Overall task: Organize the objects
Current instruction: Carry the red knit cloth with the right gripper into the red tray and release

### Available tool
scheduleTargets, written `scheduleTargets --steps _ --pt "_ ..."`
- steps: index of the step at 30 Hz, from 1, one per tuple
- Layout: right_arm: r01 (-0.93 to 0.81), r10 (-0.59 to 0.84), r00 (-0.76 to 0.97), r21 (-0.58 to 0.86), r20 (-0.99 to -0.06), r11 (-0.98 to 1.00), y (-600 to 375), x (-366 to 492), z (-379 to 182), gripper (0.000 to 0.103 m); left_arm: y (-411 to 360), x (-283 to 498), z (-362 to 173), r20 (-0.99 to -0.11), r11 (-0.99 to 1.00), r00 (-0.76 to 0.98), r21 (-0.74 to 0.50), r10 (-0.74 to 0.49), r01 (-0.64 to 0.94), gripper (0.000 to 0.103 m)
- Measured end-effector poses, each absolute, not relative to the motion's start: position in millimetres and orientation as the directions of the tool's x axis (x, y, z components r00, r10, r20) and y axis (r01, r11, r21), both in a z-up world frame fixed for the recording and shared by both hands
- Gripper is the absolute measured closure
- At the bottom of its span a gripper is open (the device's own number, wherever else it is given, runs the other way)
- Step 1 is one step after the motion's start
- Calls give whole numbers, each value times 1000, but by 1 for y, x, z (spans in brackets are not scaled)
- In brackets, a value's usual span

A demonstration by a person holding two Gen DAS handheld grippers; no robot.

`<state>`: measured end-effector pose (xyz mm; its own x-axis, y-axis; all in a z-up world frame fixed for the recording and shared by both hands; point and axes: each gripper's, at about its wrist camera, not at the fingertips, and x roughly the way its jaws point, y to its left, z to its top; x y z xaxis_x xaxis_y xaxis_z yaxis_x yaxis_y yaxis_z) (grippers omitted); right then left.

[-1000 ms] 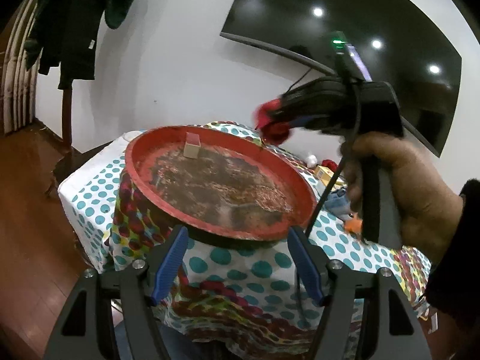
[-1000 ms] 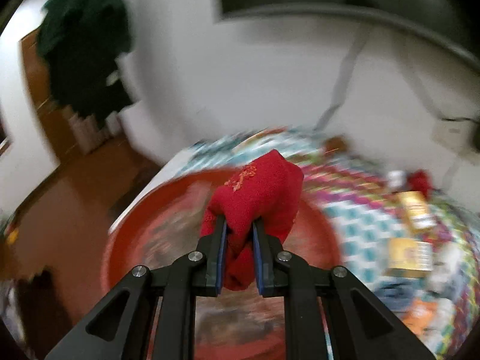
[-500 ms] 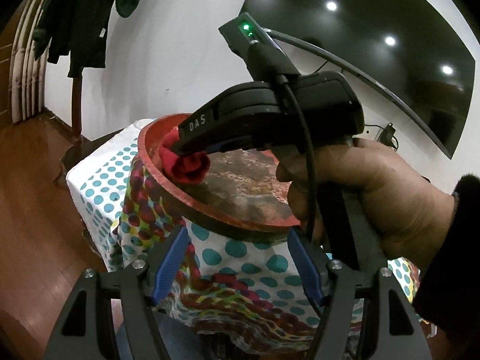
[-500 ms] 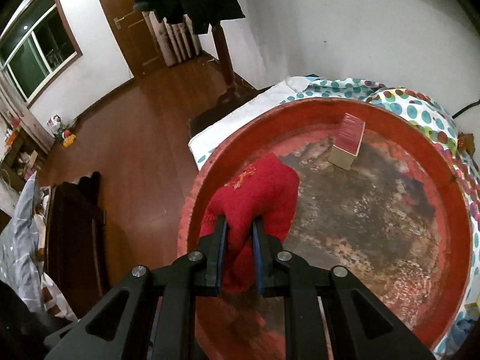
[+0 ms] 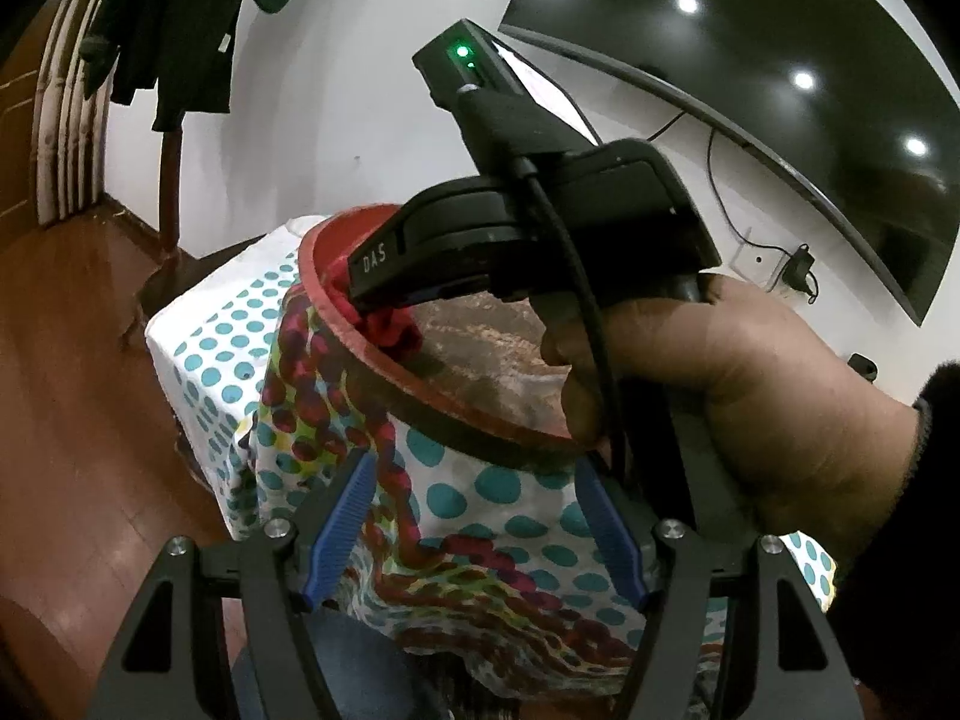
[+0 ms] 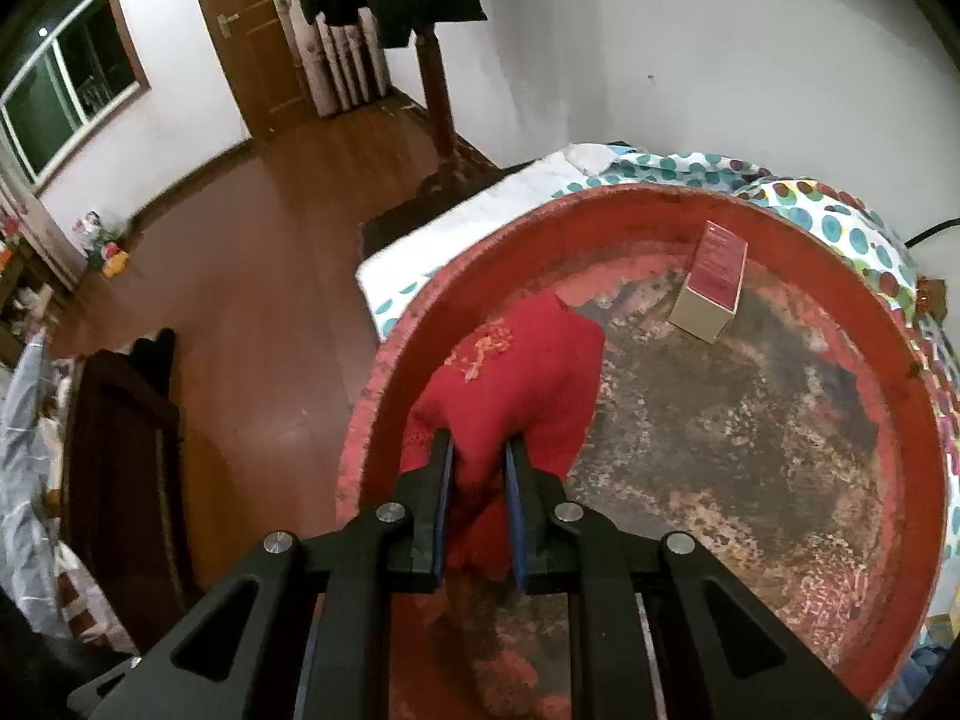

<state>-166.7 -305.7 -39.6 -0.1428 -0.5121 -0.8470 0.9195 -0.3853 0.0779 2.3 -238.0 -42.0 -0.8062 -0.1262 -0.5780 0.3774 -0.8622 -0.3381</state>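
A large round red tray (image 6: 900, 420) with a worn brown floor lies on the table. My right gripper (image 6: 477, 480) is shut on a red cloth (image 6: 510, 372), which hangs low over the tray's left side by the rim and touches the floor there. At the tray's far side stands a small cream and pink box (image 6: 711, 282). In the left wrist view a hand (image 5: 720, 372) holds the right gripper over the tray rim (image 5: 336, 312), and the red cloth (image 5: 390, 324) shows under its tip. My left gripper (image 5: 474, 528) stands open short of the tray, with nothing between its fingers.
A dotted tablecloth (image 5: 480, 486) hangs over the table's near edge. Left of the table lie wooden floor (image 6: 258, 276), a coat stand with dark clothes (image 6: 432, 90) and dark furniture (image 6: 120, 450). A wall screen (image 5: 780, 60) hangs behind. Small items lie right of the tray.
The right gripper has come down and left with the red cloth, from above the tray to its left rim. The left gripper has stayed open, barely shifting.
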Motion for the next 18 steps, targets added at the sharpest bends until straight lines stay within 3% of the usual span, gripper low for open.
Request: scheduleTargets --steps 8,10,11,14,15,18 --pt "920 -489 -171 39 -855 -390 -307 -166 -46 88 -239 -1 -48 -594 -859 -795 -340 -119 382 32" --pt "919 -486 -169 40 -857 -391 -307 -166 -47 84 -239 -1 -48 -598 -859 -793 -338 -120 385 32" --pt "920 -484 -173 35 -858 -391 -307 -166 -47 78 -239 -2 -48 -598 -861 -792 -334 -121 384 32" --pt "907 -464 -266 -56 -845 -418 -306 -161 -42 32 -240 -3 -50 -605 -857 -789 -343 -111 384 32" --pt "897 -460 -306 -92 -834 -431 -304 -160 -40 24 -240 -3 -50 -606 -854 -788 -353 -103 383 32" --pt "883 -487 -352 -110 -799 -457 -291 -162 -26 22 -240 -2 -49 -593 -853 -800 -369 -89 369 32"
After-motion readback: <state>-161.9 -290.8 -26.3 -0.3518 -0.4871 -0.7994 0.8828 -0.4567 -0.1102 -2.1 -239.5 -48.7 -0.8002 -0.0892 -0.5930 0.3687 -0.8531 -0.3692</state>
